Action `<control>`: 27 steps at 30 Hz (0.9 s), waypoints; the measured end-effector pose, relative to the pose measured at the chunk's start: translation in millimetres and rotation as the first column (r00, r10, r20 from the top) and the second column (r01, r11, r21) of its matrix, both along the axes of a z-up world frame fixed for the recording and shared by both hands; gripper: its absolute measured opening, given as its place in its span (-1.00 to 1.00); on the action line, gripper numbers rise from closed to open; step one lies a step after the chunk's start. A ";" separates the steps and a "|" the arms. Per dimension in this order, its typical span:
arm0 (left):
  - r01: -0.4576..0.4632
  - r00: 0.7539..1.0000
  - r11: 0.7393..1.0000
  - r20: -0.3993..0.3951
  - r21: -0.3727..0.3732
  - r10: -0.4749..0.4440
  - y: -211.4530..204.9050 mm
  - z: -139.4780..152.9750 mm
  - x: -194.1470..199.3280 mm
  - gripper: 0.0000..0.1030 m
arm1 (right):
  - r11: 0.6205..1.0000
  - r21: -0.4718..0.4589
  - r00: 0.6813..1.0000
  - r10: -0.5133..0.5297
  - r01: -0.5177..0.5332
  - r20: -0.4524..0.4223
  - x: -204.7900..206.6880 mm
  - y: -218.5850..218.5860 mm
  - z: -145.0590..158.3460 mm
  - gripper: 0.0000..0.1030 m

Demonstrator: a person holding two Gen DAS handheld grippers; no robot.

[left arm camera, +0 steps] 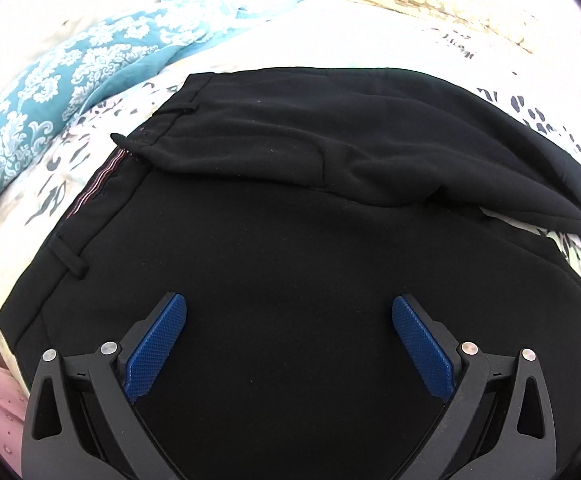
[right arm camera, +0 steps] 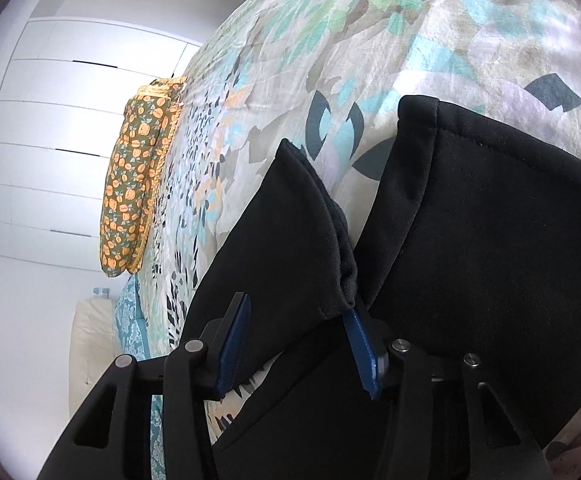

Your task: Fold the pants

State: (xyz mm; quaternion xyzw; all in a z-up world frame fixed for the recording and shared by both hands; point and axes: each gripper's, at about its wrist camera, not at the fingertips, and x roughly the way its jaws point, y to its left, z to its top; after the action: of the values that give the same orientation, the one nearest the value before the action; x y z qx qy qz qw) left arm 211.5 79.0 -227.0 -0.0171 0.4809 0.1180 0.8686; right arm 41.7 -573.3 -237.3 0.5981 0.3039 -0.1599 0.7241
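Left wrist: matte black pants (left arm camera: 290, 240), apparently fleecy, creased.

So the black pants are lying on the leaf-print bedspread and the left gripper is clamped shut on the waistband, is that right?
Not quite. The black pants do lie on the leaf-print bedspread, but the left gripper is open. The left wrist view shows its blue pads spread wide apart over the fabric, gripping nothing.

Bright daylight — blown out toward the top of the left wrist view, washing the bedsheet (left arm camera: 298, 36) near white. Black pants (left arm camera: 290, 260) almost detailless. Strong fisheye bending, dark vignette at corners — wardrobe (right arm camera: 70, 140) slightly hazy.
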 end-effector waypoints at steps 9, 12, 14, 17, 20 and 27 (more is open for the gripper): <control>-0.006 1.000 1.000 -0.015 -0.004 0.006 -0.7 1.1 -0.8 0.99 | 0.995 -0.093 0.999 0.033 -0.030 0.029 5.8 -4.5 20.6 -0.77; 0.020 0.992 0.998 -0.123 -0.061 -0.028 -1.0 11.5 10.3 0.99 | 0.983 -0.153 0.984 0.126 -0.106 0.124 1.4 7.7 63.3 -0.78; 0.048 0.994 0.989 -0.087 -0.143 -0.060 -3.6 30.1 18.0 0.99 | 0.970 -0.189 0.967 0.186 -0.153 0.172 -1.7 15.1 93.4 -0.78; 0.042 0.998 0.969 -0.024 -0.245 -0.050 -3.9 56.1 39.7 0.99 | 0.951 -0.232 0.938 0.258 -0.205 0.230 -8.5 21.5 131.9 -0.78; 0.004 1.000 0.914 -0.012 -0.405 -0.010 3.1 69.1 81.1 0.99 | 0.934 -0.258 0.906 0.318 -0.248 0.278 -17.6 29.1 160.3 -0.78; -0.135 0.988 0.801 -0.144 -0.583 0.062 12.8 41.8 162.2 0.99 | 0.888 -0.283 0.810 0.450 -0.362 0.377 -47.0 57.5 204.4 -0.78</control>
State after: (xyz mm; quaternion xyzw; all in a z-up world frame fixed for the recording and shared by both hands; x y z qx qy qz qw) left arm 373.7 91.8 -185.2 -0.3043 0.5427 0.0085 0.7828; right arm -5.3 -515.8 -33.0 0.4642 0.2396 0.1067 0.8460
